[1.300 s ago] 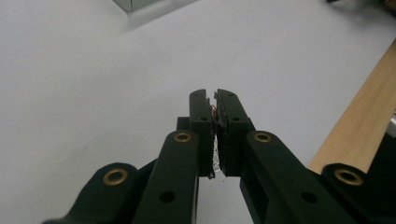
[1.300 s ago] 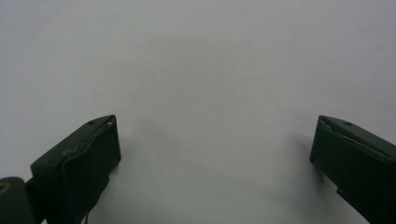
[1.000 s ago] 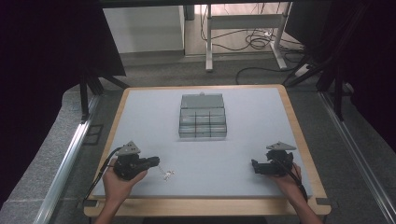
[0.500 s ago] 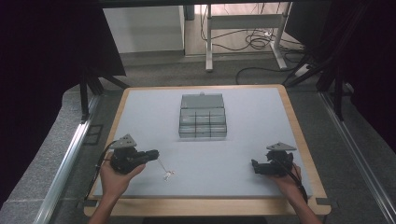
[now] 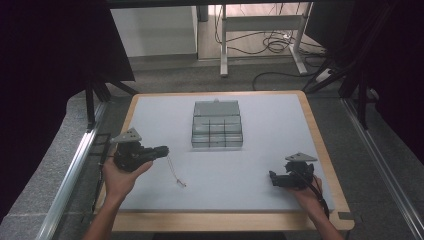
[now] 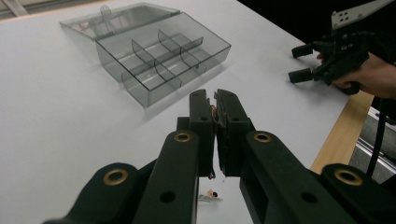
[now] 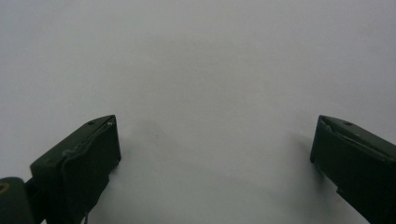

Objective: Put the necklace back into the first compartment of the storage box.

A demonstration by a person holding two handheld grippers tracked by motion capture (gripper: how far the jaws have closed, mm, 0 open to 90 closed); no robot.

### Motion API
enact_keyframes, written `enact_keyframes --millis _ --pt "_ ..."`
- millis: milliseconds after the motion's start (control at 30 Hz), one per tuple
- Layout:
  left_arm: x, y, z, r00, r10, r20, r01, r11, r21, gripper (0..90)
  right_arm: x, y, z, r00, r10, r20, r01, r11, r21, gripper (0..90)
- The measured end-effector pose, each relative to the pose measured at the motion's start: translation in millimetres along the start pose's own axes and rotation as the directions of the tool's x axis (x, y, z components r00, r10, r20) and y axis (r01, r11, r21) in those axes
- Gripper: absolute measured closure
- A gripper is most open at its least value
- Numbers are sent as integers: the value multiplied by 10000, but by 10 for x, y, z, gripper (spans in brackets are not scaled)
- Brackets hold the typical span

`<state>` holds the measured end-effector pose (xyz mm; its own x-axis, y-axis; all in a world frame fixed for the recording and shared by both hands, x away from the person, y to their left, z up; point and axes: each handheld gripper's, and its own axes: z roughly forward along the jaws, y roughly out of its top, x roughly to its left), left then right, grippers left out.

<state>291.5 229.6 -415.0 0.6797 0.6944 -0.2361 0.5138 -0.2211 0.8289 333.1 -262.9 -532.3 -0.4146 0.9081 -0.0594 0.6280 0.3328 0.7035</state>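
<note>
right gripper (image 7: 215, 154) | 2 black jaws wide apart | over bare white table (image 7: 210, 56)

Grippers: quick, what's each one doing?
Left gripper: shut on a thin necklace chain.
Right gripper: open, holding nothing.

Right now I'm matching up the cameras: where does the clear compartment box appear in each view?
High view: the clear compartment box sits mid-table, lid open toward the far edge.
Left gripper view: upper left, beyond the shut jaws pinching a thin chain.
Right gripper view: bare white tabletop between wide-open jaws.
Shared landmark: the right gripper, to the box's right in both.
</note>
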Motion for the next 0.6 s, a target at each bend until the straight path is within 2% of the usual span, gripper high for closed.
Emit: enact_keyframes --millis 333,600 --pt "-38 204 -59 9998 176 11 -176 9997 -156 867 -1 0 0 10000 -11 -1 11 10000 -6 12" --pt "3 322 -83 9999 85 67 -82 9995 -310 866 0 -1 2 10000 4 -1 -4 10000 -18 13"
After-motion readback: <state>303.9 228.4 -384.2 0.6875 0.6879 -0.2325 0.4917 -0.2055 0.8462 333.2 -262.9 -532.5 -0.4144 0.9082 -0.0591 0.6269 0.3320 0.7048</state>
